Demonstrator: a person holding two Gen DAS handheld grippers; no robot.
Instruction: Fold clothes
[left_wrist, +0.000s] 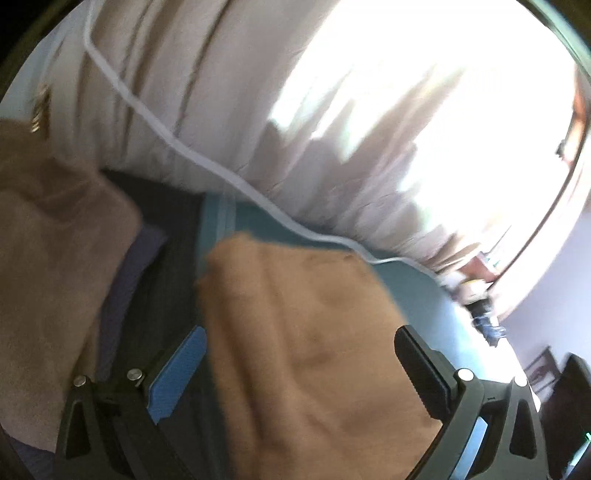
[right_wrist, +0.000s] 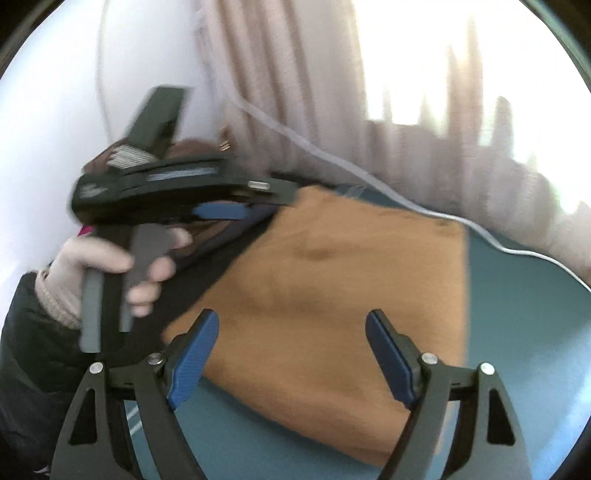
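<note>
A folded tan, soft-knit garment (right_wrist: 332, 280) is seen lying flat on a teal table surface (right_wrist: 517, 332), its outline roughly rectangular, with one straight edge facing the right side of the right wrist view. In the left wrist view the same tan cloth (left_wrist: 306, 332) fills the space ahead of the fingers, and its surface is marked by shallow creases. A dark, ribbed piece of fabric (left_wrist: 166, 266) is seen just beside the tan cloth on its left, and a second mass of brownish cloth (left_wrist: 55, 229) is piled further left (motion blur makes its form hard to read).

The right gripper (right_wrist: 291, 350) is held above the near edge of the folded garment with its blue-padded fingers (right_wrist: 192, 354) spread wide apart; nothing is grasped between them. The left gripper (left_wrist: 299, 365) is likewise splayed, empty, over the tan cloth. In the right wrist view the left tool (right_wrist: 177, 188) is seen from the side, gripped at its handle by a pale gloved hand (right_wrist: 110, 273) emerging from a dark sleeve (right_wrist: 33, 339).

A thin white cable (right_wrist: 369, 173) is draped across the far edge of the table, before pale pleated curtains (left_wrist: 221, 92) that are strongly backlit by a window.
</note>
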